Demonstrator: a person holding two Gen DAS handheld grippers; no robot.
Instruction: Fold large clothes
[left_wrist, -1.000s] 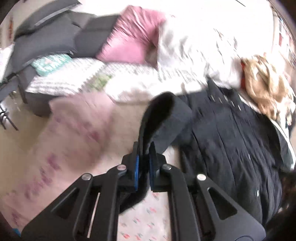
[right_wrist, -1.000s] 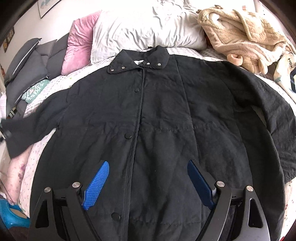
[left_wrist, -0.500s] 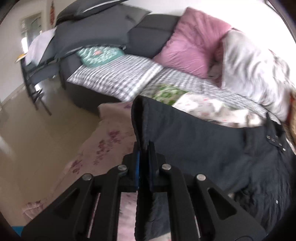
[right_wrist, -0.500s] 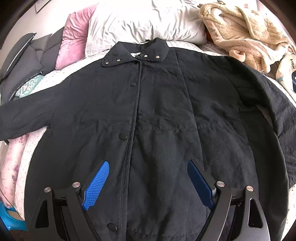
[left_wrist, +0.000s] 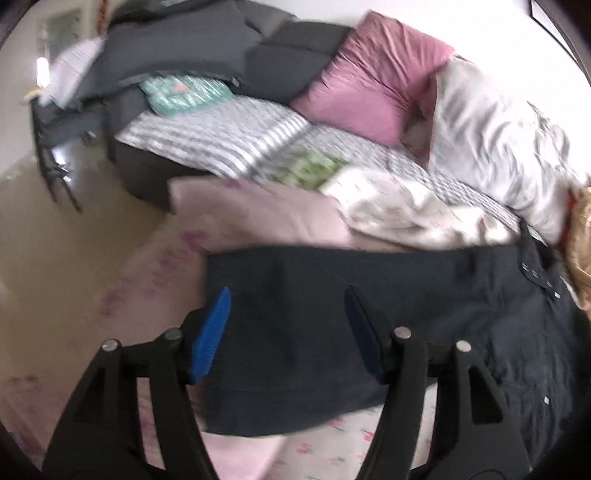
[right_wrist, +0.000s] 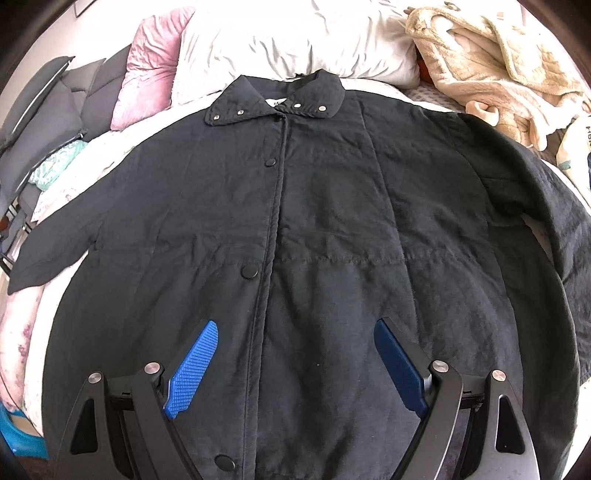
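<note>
Pale floral bedspread (left_wrist: 391, 443) under your black snap-front padded coat (right_wrist: 314, 221), sleeve cuff (left_wrist: 280, 332) at bed edge, bare floor beyond, left gripper (left_wrist: 286, 330) fingers just spread off it, right gripper (right_wrist: 295, 363) fingers spread, empty.

The left tool (left_wrist: 286, 314), jaws just opened, hangs over the black coat's sleeve (left_wrist: 295, 332) lying on the bed (left_wrist: 229, 136).

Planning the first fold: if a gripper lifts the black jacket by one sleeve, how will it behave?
The black jacket would probably drape limply; its sleeve lies flat with soft creases. It looks quilted, so likely bulkier than a shirt and may drag on the bed. The smooth fabric might slip from the left gripper, whose jaws have just been opening.
</note>
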